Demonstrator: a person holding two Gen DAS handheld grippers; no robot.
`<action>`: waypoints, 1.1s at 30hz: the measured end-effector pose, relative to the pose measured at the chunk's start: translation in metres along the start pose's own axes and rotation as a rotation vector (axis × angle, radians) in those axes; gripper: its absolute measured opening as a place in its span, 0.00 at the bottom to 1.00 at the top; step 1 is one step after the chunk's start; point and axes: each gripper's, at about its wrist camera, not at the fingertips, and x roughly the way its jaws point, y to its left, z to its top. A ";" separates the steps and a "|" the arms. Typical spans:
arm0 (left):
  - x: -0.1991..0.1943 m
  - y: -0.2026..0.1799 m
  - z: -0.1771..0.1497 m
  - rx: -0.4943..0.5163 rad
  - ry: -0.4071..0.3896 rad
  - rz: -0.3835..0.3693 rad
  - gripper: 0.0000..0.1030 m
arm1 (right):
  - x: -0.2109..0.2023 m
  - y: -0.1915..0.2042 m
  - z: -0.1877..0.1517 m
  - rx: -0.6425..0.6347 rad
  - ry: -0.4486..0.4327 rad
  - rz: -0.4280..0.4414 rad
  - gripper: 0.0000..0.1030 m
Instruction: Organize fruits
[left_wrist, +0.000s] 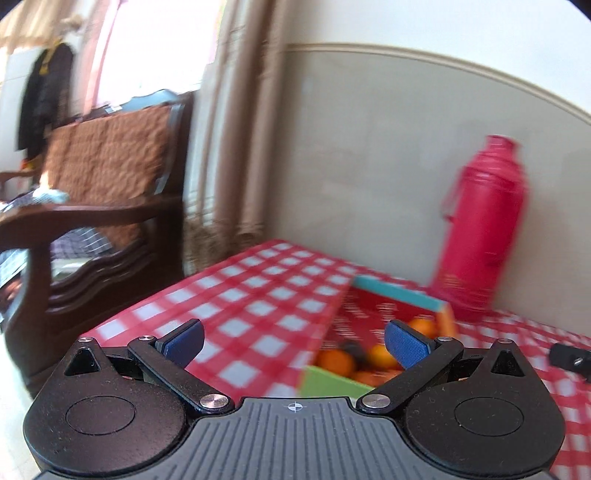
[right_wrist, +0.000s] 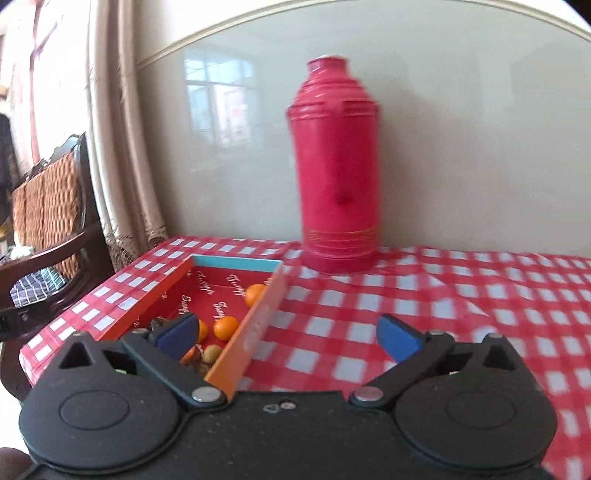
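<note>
Blurred frames; box (right_wrist: 207, 295) contents partly hidden behind its orange wall. Oranges (right_wrist: 225, 327) lie inside the box, left of the flask (right_wrist: 338, 166). Right gripper (right_wrist: 295, 334) and left gripper (left_wrist: 293, 345) both gape wide, holding nothing, just short of the box.

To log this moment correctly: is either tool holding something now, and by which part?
Nothing is held. The left tool and the right tool both stand open and empty, above the box of oranges.

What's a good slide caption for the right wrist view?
Open right gripper above a red-checked tablecloth, beside a shallow red cardboard box of small orange fruits, tall pink thermos behind.
</note>
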 end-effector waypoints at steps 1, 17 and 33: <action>-0.009 -0.008 0.003 0.016 0.001 -0.016 1.00 | -0.011 -0.002 0.000 0.012 0.002 -0.004 0.94; -0.110 -0.047 0.022 0.157 0.006 -0.005 1.00 | -0.105 0.020 -0.010 0.035 -0.055 -0.101 0.94; -0.102 -0.048 0.023 0.156 0.021 -0.009 1.00 | -0.102 0.024 -0.012 0.041 -0.047 -0.082 0.94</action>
